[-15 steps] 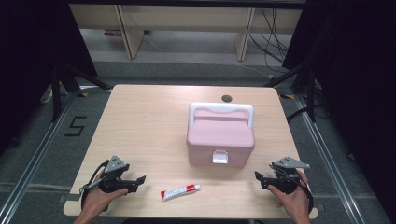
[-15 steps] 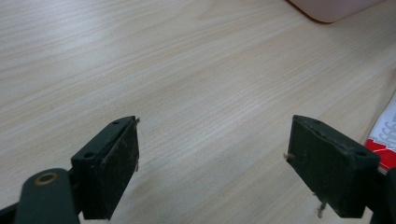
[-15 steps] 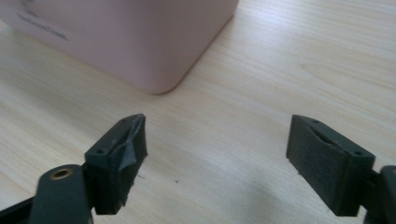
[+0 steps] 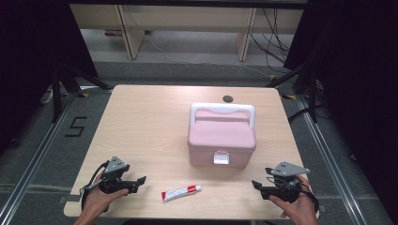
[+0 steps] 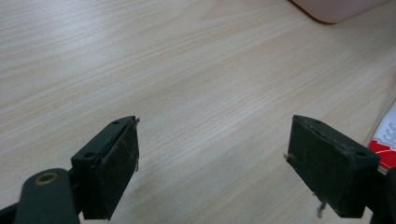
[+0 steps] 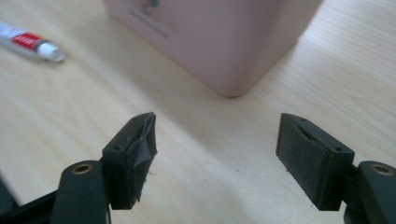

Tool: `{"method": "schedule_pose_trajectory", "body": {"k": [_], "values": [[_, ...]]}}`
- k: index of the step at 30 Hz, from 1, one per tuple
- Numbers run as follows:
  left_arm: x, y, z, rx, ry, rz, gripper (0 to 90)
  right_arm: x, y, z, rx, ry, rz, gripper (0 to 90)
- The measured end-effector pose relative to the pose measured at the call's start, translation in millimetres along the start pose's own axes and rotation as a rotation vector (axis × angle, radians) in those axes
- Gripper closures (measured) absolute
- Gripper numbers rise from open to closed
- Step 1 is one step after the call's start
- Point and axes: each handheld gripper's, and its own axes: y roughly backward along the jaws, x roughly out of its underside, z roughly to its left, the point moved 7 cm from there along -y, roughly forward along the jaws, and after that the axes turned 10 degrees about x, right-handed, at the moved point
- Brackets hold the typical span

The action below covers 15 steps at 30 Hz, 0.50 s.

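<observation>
Toothpaste tube lies between both grippers. Left gripper and right gripper gape wide, empty. High view adds the pink box's white handle.

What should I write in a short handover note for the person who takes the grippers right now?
Left gripper: open, empty, low at the near left of the table.
Right gripper: open, empty, near right.
Pink box: mid-table, lid shut, white handle lying back.
Tube: flat on the near edge between the grippers, cap toward the right.
Done: nothing visible.
Left: probably open the box and put the tube inside.
</observation>
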Motion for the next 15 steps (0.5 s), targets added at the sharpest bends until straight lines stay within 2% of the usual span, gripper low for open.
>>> {"method": "schedule_pose_trajectory", "body": {"k": [1,3,5,6,7,8,9,10,11,13,14,15], "values": [[0.7,-0.1,-0.3,0.000,0.012,0.012,16.3,-4.8,6.3,7.3,-0.023,0.046,-0.002,30.0],[1.1,0.2,0.5,-0.001,0.006,0.016,16.3,-6.2,8.4,11.3,-0.035,0.038,-0.004,30.8],[0.8,-0.1,1.2,-0.003,0.006,0.016,16.3,-10.9,12.4,18.0,-0.057,0.066,-0.005,31.1],[1.3,0.2,0.8,-0.005,0.010,0.025,16.3,-15.5,12.9,26.1,-0.075,0.105,-0.024,31.3],[1.1,0.1,1.1,-0.006,0.008,0.021,16.3,-17.2,13.6,32.0,-0.091,0.109,-0.020,31.7],[1.1,0.1,1.1,-0.006,0.008,0.021,16.3,-17.2,13.6,32.0,-0.091,0.109,-0.020,31.7],[0.5,-0.3,1.7,-0.004,0.004,0.010,16.3,-20.2,12.4,42.4,-0.116,0.143,-0.013,32.4],[0.5,-0.3,1.7,-0.004,0.004,0.010,16.3,-20.2,12.4,42.4,-0.116,0.143,-0.013,32.4],[0.5,0.0,1.6,-0.006,0.005,0.013,16.3,-24.0,10.5,54.0,-0.148,0.179,-0.011,34.1],[0.7,-0.5,1.6,-0.002,0.005,0.008,16.3,-28.2,10.1,65.7,-0.177,0.209,-0.006,35.3],[0.6,-0.5,1.7,-0.005,0.006,0.006,16.3,-28.2,10.1,65.7,-0.177,0.209,-0.006,35.3],[0.3,-0.1,1.6,-0.004,0.010,0.015,16.3,-34.0,7.4,75.7,-0.206,0.257,-0.013,36.2]]}}
